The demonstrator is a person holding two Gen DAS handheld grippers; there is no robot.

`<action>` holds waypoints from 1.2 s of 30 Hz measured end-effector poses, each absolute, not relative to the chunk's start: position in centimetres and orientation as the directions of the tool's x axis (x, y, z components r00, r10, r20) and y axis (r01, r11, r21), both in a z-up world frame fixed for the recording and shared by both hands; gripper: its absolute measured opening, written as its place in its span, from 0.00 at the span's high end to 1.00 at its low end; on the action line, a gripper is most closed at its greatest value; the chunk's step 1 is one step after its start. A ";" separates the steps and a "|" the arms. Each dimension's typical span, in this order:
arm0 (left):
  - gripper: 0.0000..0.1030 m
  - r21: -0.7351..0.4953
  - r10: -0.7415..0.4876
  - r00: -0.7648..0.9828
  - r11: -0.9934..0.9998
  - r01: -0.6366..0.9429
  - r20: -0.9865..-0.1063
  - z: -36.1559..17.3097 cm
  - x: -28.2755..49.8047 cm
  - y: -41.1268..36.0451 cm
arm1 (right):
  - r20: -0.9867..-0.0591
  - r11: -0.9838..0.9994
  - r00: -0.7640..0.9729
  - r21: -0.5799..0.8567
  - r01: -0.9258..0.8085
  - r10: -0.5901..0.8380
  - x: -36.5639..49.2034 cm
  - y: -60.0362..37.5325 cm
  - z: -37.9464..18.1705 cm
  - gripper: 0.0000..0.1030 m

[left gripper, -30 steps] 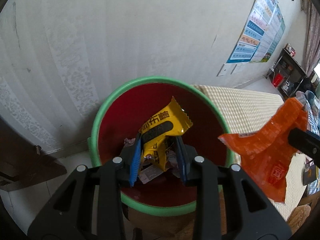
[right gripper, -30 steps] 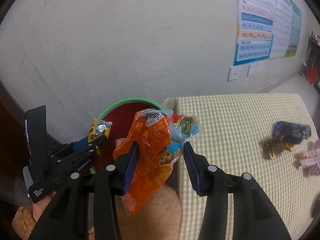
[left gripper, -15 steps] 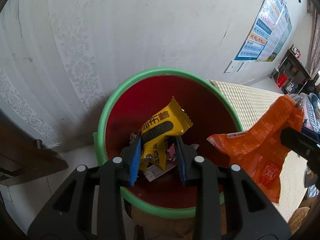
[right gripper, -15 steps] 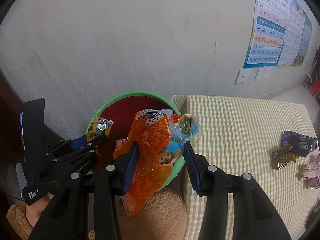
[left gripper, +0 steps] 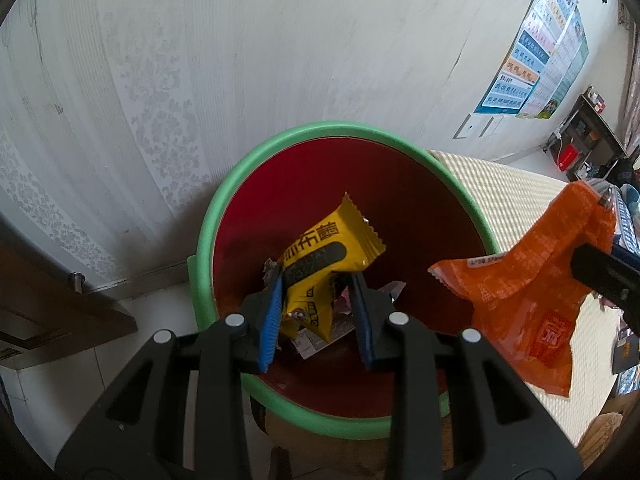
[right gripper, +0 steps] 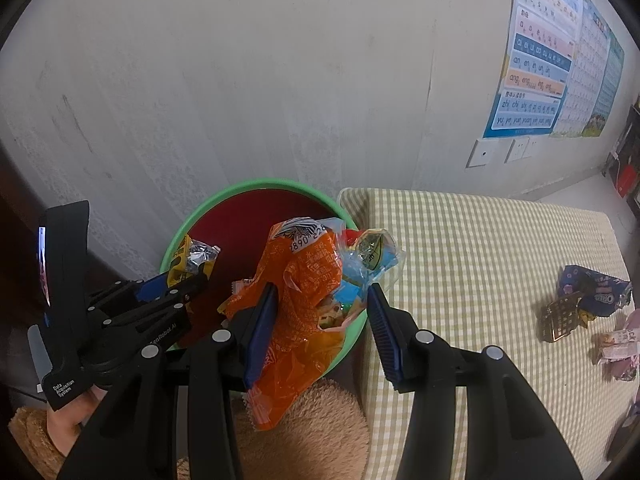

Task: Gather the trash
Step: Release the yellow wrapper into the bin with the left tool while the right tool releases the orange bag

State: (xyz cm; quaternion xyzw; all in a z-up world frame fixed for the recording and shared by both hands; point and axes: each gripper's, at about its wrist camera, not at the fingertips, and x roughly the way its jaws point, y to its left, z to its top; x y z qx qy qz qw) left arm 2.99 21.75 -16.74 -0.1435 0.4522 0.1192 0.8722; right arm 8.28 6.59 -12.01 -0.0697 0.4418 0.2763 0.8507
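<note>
A red bin with a green rim [left gripper: 224, 208] stands against the wall beside the table; it also shows in the right wrist view [right gripper: 256, 186]. My left gripper [left gripper: 316, 308] is shut on a yellow snack wrapper [left gripper: 320, 256] and holds it over the bin's opening. My right gripper [right gripper: 324, 316] is shut on an orange snack bag [right gripper: 304, 300] bunched with a blue-and-clear wrapper [right gripper: 364, 260], held over the bin's right rim. The orange bag shows at the right of the left wrist view [left gripper: 532, 280]. Scraps of trash [left gripper: 316, 344] lie in the bin's bottom.
A table with a green-checked cloth [right gripper: 480, 248] stands right of the bin. More wrappers lie on it at the right: a dark blue cookie pack [right gripper: 600, 292], a gold-black wrapper [right gripper: 560, 320] and a pink one [right gripper: 620, 348]. A white wall [left gripper: 280, 60] is close behind the bin.
Both grippers have moved closer over the bin, which now sits larger and more centred. Each still holds its wrappers.
</note>
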 end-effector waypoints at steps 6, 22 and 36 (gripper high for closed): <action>0.70 -0.139 0.080 0.560 0.931 -0.338 -0.825 -16.8 3.0 21.7 | -0.783 0.841 0.477 0.103 -0.532 0.398 8.1 6.6 -11.7 0.56; 0.70 -0.136 0.083 0.563 0.932 -0.336 -0.822 -16.7 2.8 21.6 | -0.770 0.844 0.501 0.088 -0.530 0.395 8.0 6.9 -11.2 0.55; 0.39 -0.126 0.096 0.567 0.932 -0.339 -0.818 -16.4 2.6 21.4 | -0.754 0.839 0.503 0.117 -0.531 0.423 7.8 6.4 -11.0 0.36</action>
